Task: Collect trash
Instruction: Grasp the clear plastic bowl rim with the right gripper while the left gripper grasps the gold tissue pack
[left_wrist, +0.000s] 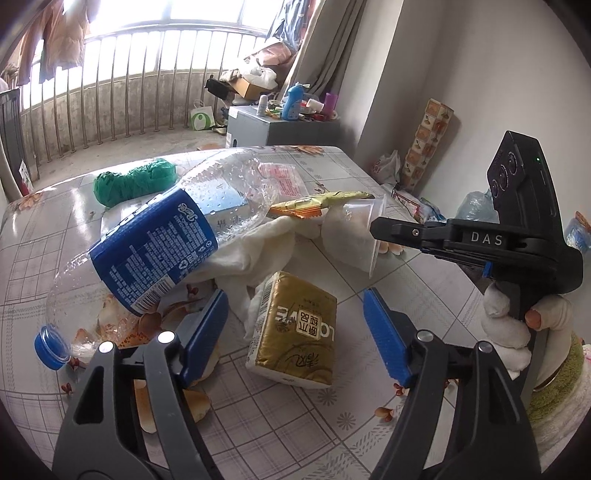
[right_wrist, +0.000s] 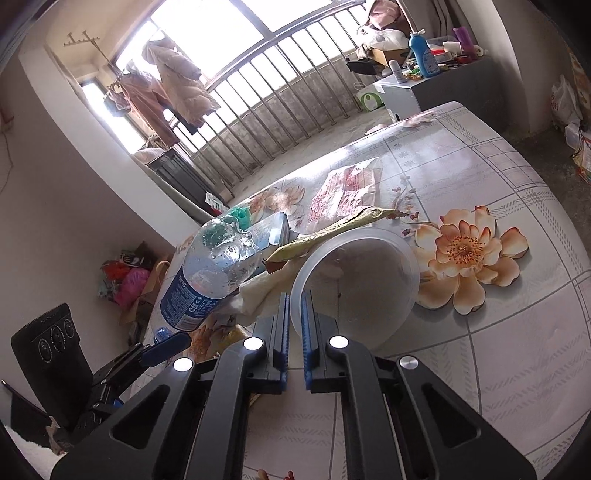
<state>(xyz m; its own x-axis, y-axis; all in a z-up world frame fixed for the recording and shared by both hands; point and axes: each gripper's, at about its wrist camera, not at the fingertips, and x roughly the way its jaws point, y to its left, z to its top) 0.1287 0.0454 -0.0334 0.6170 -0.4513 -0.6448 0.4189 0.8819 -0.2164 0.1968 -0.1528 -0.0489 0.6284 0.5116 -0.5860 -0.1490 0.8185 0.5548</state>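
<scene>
On the table lies a pile of trash. A clear plastic bottle (left_wrist: 155, 236) with a blue label and blue cap lies across a crumpled white cloth (left_wrist: 258, 251). A gold tissue pack (left_wrist: 295, 328) lies in front, between the fingers of my open left gripper (left_wrist: 295, 332). A clear plastic cup (right_wrist: 354, 284) lies on its side with a yellow wrapper (right_wrist: 332, 229) above it. My right gripper (right_wrist: 294, 317) is shut on the cup's rim; it also shows in the left wrist view (left_wrist: 384, 225). A green bag wad (left_wrist: 133, 181) and a printed plastic bag (right_wrist: 343, 192) lie behind.
The table (right_wrist: 517, 369) has a flowered, tiled cover. Beyond it stand a balcony railing (left_wrist: 110, 103) and a grey cabinet (left_wrist: 280, 129) with bottles on top. Bags lie on the floor by the right wall (left_wrist: 388, 166).
</scene>
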